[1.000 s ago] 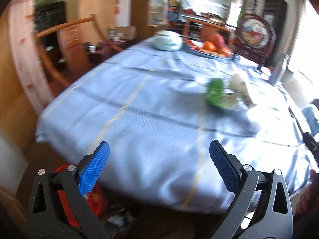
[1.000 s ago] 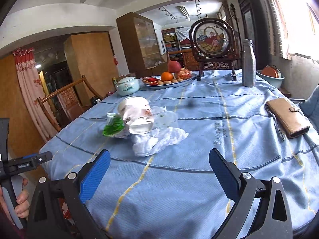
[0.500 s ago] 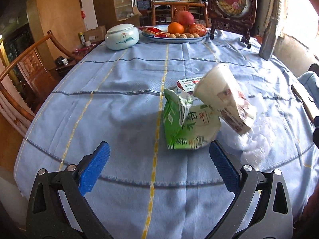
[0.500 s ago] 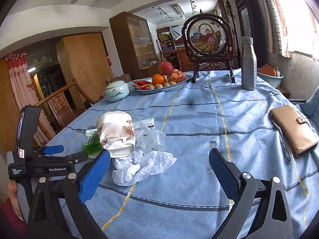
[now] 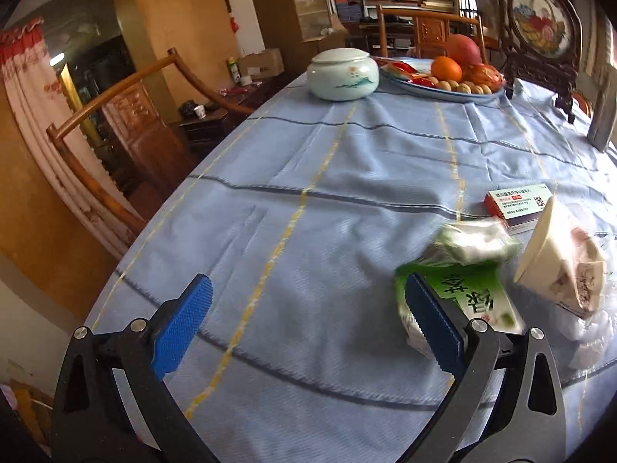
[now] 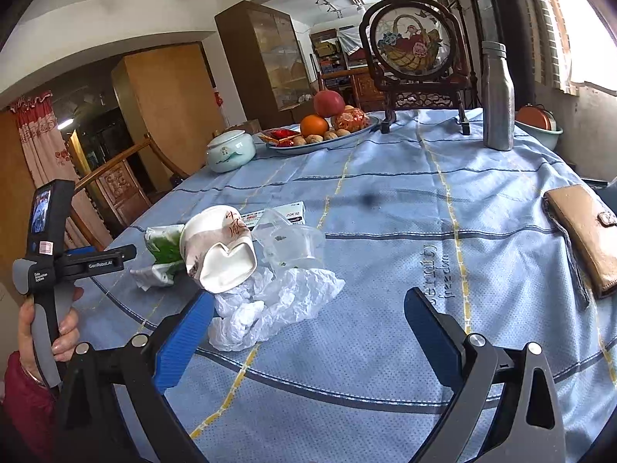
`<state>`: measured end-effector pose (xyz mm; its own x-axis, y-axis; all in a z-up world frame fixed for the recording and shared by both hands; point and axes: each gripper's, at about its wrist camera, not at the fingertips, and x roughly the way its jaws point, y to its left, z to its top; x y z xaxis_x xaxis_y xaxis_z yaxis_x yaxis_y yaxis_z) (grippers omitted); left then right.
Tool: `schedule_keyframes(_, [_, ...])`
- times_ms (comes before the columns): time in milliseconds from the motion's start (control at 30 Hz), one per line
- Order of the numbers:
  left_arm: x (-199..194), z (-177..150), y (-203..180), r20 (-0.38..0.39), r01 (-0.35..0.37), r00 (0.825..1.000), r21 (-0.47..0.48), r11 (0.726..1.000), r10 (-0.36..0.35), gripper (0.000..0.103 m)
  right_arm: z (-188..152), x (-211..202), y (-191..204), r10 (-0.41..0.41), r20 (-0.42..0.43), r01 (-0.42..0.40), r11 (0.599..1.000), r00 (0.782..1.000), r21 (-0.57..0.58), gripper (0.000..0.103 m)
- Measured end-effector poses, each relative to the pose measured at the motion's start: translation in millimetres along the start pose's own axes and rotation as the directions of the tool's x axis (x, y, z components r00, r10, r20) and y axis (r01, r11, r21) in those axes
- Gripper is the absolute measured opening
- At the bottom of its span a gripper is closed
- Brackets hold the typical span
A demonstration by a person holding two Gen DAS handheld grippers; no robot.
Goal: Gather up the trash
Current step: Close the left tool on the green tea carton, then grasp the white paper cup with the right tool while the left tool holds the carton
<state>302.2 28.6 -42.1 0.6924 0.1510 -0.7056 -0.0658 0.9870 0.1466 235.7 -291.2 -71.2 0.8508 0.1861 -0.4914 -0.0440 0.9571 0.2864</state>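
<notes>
A pile of trash lies on the blue tablecloth: a green wrapper point(image 5: 474, 297) point(image 6: 164, 247), a crushed paper cup point(image 5: 559, 266) point(image 6: 219, 250), a crumpled white plastic bag point(image 6: 270, 305), a clear plastic cup point(image 6: 293, 241) and a small medicine box point(image 5: 516, 204) point(image 6: 270, 214). My left gripper point(image 5: 308, 324) is open just above the cloth, its right finger at the left edge of the green wrapper. It also shows in the right wrist view point(image 6: 96, 262). My right gripper point(image 6: 308, 332) is open and empty, its left finger close to the plastic bag.
A lidded ceramic jar point(image 5: 343, 73), a fruit plate point(image 5: 443, 77), a framed screen point(image 6: 416, 50), a metal bottle point(image 6: 497, 96) and a brown wallet point(image 6: 586, 231) stand on the table. A wooden chair point(image 5: 127, 131) stands at the left edge.
My left gripper has swung up from below the table edge to the trash pile, now with its right finger beside the green wrapper. My right gripper has drawn closer to the plastic bag.
</notes>
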Motion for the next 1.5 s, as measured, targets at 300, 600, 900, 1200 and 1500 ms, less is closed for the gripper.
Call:
schedule_keyframes(300, [-23.6,-16.7,-48.2,0.038,0.209,0.975,0.176,0.962,-0.219,0.096,0.4,-2.3,-13.4,0.039,0.007,-0.040,0.996,0.999,0.075,0.097])
schedule_keyframes(600, [6.4,-22.5,-86.0,-0.024,0.093,0.996,0.335,0.938,-0.090,0.096,1.5,3.0,-34.7,0.135,-0.002,-0.132,0.975,0.991,0.180,0.098])
schedule_keyframes(900, [17.2,-12.2,-85.3,-0.080,0.194,0.981,0.295,0.935,-0.178,0.064,0.1,4.2,-36.5,0.137,-0.010,-0.133,0.972,0.990,0.196,0.098])
schedule_keyframes(1200, [4.9,-1.9,-52.4,-0.038,0.251,0.968,0.171,0.953,-0.248,0.031,0.6,9.7,-36.9,0.123,-0.043,-0.112,0.974,0.991,0.199,0.098])
schedule_keyframes(1500, [21.0,-2.9,-39.7,-0.090,0.233,0.971,0.127,0.964,-0.223,0.083,2.1,15.1,-26.8,0.072,-0.076,-0.060,0.988,0.995,0.145,0.098])
